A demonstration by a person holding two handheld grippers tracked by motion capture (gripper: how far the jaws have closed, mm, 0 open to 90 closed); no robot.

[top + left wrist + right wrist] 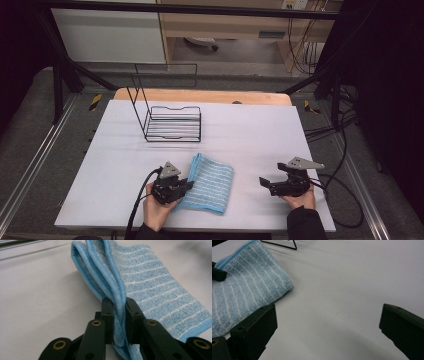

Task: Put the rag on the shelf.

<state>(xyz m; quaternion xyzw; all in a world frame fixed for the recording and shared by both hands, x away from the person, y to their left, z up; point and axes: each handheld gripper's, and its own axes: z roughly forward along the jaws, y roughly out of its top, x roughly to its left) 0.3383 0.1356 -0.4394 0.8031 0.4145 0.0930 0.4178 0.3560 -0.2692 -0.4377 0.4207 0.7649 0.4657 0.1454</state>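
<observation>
Left gripper view: the left gripper (119, 322) has its jaws clamped on the bunched, layered edge of the blue towel (155, 287), a detail the high view leaves unclear. High view: the towel (212, 182) lies folded on the white surface (260, 135), near its front edge, between the two grippers. The right gripper (266, 183) rests well apart from it, jaws spread wide with nothing between them. A black wire rack (172, 124) stands farther back, unobstructed. Towel is looped terry with white stripes; the rack is thin rod.
</observation>
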